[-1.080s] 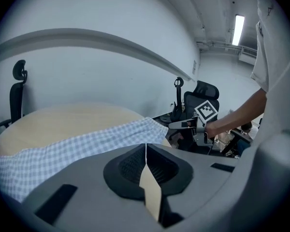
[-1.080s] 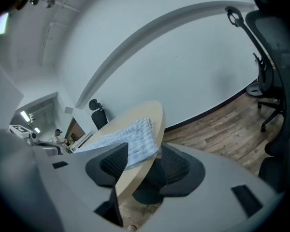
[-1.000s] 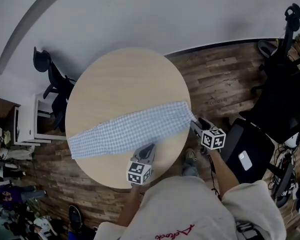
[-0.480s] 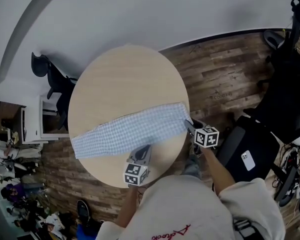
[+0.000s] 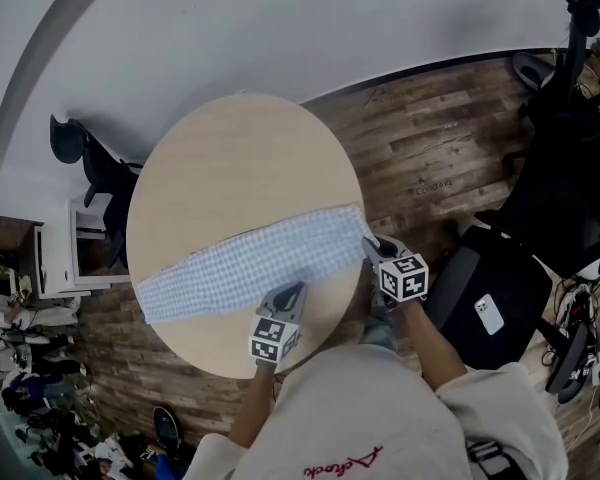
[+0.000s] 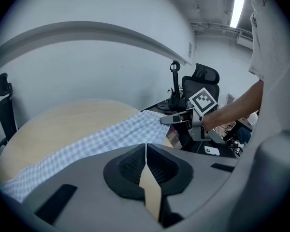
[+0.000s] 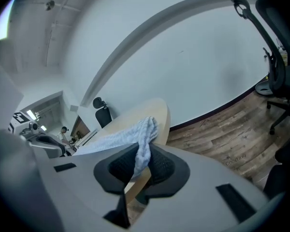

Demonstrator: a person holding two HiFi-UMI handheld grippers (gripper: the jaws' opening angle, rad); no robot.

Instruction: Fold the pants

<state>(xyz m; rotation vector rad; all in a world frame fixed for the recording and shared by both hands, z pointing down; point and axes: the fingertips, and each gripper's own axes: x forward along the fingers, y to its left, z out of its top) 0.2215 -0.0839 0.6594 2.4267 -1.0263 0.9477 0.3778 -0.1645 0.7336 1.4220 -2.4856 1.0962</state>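
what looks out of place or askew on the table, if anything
Nothing is spilled or damaged. The pants lie flat but slantwise across the round table, both ends at its rim. Only the right end is bunched, where the jaws of the right gripper are closing on the fabric.

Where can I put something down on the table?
The big bare half of the round light wooden table beyond the blue-checked pants. Crowded: the near strip, under the left gripper, and the pants' right end, where the right gripper has its jaws closing on them.
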